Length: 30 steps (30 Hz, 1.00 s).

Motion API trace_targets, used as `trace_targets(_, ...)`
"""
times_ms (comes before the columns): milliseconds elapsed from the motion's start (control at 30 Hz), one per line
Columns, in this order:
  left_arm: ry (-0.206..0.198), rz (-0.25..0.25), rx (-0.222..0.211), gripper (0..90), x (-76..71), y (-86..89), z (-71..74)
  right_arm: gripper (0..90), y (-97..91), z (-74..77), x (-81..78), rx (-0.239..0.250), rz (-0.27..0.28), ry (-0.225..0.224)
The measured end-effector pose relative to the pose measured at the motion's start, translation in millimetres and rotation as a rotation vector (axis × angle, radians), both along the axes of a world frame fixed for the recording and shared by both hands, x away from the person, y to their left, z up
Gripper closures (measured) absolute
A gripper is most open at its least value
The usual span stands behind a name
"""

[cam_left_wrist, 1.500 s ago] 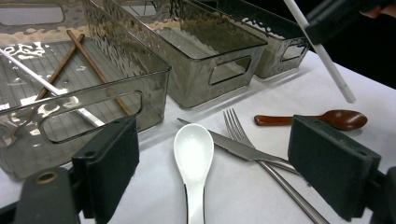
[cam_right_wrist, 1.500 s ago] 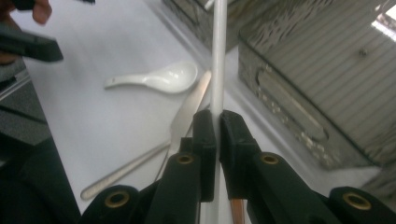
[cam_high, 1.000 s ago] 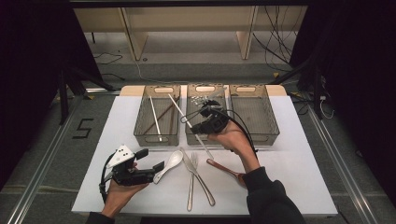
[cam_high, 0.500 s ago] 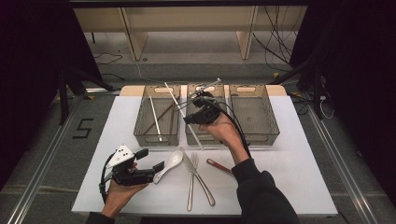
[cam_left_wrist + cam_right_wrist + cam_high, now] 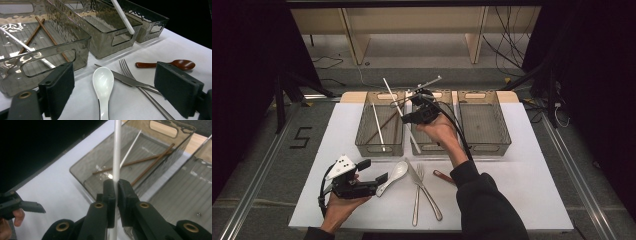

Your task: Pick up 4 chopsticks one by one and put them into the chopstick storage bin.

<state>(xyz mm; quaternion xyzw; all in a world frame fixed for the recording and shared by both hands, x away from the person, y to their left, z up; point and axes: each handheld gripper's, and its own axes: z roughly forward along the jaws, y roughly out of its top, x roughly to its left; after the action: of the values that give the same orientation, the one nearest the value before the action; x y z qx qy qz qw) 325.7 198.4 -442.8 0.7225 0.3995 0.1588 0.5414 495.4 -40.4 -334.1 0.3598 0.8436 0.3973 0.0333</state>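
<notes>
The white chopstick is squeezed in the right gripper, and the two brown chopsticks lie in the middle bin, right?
Not quite. The right gripper does squeeze the white chopstick, but the two brown chopsticks lie in the left bin, not the middle bin. The high view shows it.

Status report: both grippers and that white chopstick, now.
Right gripper shut on white chopstick, above the bins. Left gripper open around white spoon, not gripping. Nothing in the way.

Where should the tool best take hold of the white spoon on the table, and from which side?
Grip the white spoon by its narrow handle, coming from the person's side; the bowl points toward the bins and looks too wide and rounded to pinch firmly.
</notes>
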Motion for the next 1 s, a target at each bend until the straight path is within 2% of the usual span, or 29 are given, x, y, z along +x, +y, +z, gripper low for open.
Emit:
trace_targets(367,-0.001,-0.001,0.000,16.2,-0.1,0.5,0.3,85.6,17.1,3.2,11.4,0.030,-0.012,-0.002)
trace_targets(500,-0.003,-0.004,-0.001,16.3,-0.2,0.2,0.4,85.6,23.2,1.9,16.2,0.049,-0.032,0.002)
trace_targets(1000,-0.003,-0.004,-0.007,16.2,-0.2,0.7,0.4,85.6,48.8,-7.5,33.2,0.035,-0.088,-0.009)
